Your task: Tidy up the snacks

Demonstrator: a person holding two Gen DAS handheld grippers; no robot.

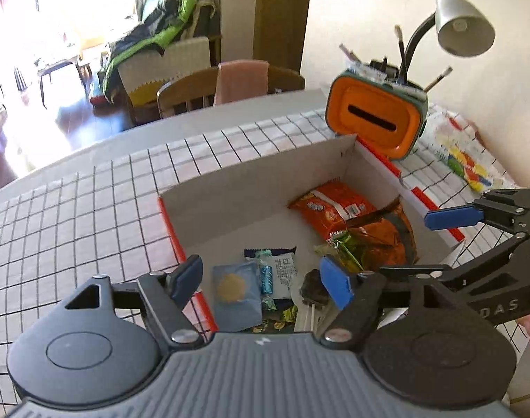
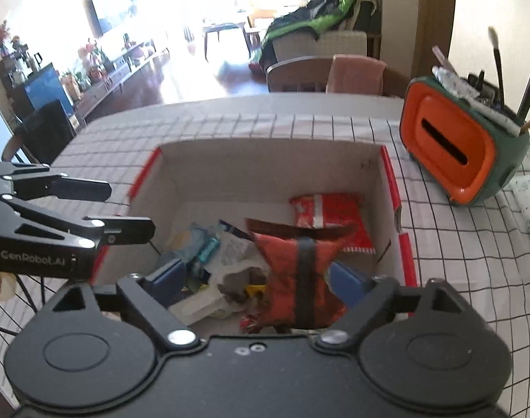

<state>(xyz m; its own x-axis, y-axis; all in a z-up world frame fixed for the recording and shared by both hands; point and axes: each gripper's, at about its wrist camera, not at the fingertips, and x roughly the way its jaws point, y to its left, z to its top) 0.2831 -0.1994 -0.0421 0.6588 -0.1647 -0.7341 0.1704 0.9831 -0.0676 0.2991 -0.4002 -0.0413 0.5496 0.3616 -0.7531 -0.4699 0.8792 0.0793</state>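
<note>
A white cardboard box (image 1: 251, 188) with red edges stands on the checked tablecloth; it also shows in the right wrist view (image 2: 271, 167). Inside lie a flat orange snack bag (image 1: 331, 209), a crumpled orange bag (image 2: 296, 271), a blue packet with a round biscuit (image 1: 235, 291) and several small sweets and wrappers. My left gripper (image 1: 263, 278) is open and empty over the box's near left edge. My right gripper (image 2: 261, 278) is open over the box, its fingers on either side of the crumpled orange bag, which lies in the box. The right gripper also shows in the left wrist view (image 1: 386, 240).
An orange and green tissue holder (image 1: 376, 118) with brushes and pens stands behind the box at the right. A desk lamp (image 1: 460, 24) leans over it. A colourful packet (image 1: 463, 156) lies at the far right. A wooden chair (image 1: 209, 87) stands past the table's far edge.
</note>
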